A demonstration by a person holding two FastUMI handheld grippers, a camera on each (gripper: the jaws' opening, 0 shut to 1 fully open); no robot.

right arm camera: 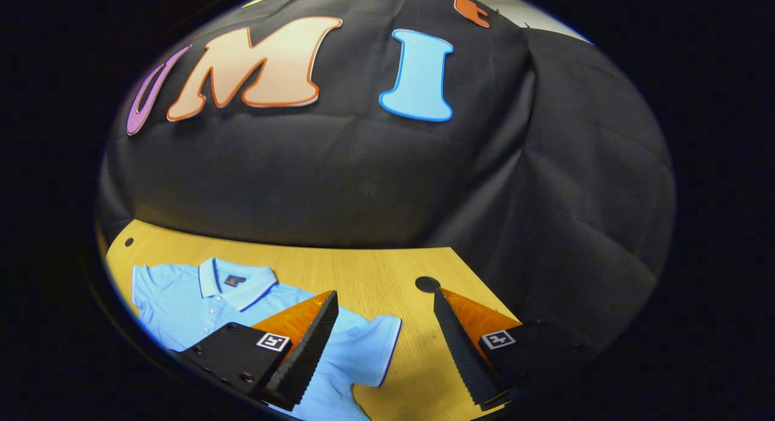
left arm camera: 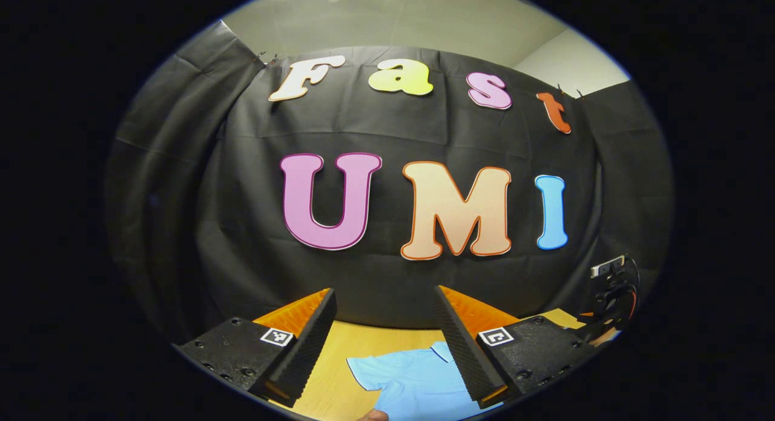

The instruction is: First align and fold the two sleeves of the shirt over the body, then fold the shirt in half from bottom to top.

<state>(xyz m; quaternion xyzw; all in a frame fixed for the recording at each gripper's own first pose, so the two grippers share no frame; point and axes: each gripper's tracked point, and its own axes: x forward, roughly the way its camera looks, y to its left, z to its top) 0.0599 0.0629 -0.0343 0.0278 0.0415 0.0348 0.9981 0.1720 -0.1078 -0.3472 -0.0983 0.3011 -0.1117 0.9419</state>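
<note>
While both hover above the shirt (right arm camera: 200,306), left tool (left arm camera: 384,348) and right tool (right arm camera: 387,348) stand spread, pinching nothing.

In my left gripper view, the shirt (left arm camera: 418,381) is cut off at the bottom edge, and one finger covers its right shoulder. In my right gripper view, my right gripper's (right arm camera: 385,348) left finger hides part of the chest, and the hem runs out of sight. The collar label is too small to tell.
</note>
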